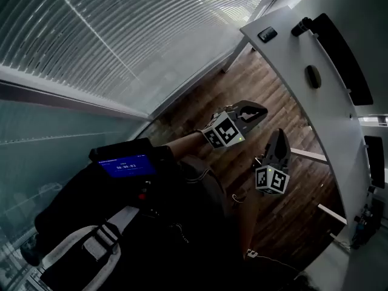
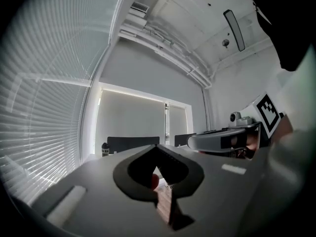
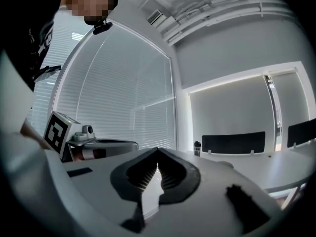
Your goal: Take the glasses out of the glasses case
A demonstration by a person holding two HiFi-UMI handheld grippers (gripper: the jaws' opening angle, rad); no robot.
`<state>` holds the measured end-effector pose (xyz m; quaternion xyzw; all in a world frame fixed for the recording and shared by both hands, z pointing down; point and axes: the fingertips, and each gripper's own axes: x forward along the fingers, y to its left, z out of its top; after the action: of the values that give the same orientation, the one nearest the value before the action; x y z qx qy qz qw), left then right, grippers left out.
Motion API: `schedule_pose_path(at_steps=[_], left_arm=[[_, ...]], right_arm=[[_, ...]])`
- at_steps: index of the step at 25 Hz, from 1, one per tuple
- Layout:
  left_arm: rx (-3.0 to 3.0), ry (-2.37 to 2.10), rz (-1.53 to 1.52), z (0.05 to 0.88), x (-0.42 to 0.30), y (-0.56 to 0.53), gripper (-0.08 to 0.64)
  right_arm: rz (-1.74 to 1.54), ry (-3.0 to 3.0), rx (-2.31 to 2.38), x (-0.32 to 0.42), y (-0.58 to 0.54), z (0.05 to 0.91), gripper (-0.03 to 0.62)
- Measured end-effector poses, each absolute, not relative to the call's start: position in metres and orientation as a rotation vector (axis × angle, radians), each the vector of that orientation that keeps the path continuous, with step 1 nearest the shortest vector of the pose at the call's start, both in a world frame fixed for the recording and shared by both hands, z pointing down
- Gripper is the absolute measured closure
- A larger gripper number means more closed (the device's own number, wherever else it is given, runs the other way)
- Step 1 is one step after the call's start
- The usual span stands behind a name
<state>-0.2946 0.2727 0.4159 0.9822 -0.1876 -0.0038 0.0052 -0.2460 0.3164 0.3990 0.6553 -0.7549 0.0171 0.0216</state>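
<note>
Wooden flooring (image 1: 254,83) is showing beneath the left gripper (image 1: 262,110) and right gripper (image 1: 280,133), both hovering level with fingers together and empty, because they are waiting well apart from the white tabletop (image 1: 330,126) at upper right, where a dark oval item, probably the glasses case (image 1: 313,76), is lying untouched.

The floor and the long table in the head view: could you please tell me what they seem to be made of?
The floor looks like brown wood or wood-look planks with a low sheen: grain streaks and long board seams show. The table has a smooth, matte white top, probably laminate, though painted board would look alike: even colour, no grain.
</note>
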Motion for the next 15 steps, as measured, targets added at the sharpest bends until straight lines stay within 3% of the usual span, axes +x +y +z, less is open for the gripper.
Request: schedule_pose_path(at_steps=[6,15], left_arm=[[3.064,-0.603,-0.024,0.423,-0.311,0.258,0.554],[3.137,-0.610,0.070,0.416,-0.262,0.283,0.554]], right_arm=[[0.029,-2.338,2.025,-0.265,0.301,0.408,0.584],[0.043,-2.360,2.087,-0.209,0.327,0.397,0.584]])
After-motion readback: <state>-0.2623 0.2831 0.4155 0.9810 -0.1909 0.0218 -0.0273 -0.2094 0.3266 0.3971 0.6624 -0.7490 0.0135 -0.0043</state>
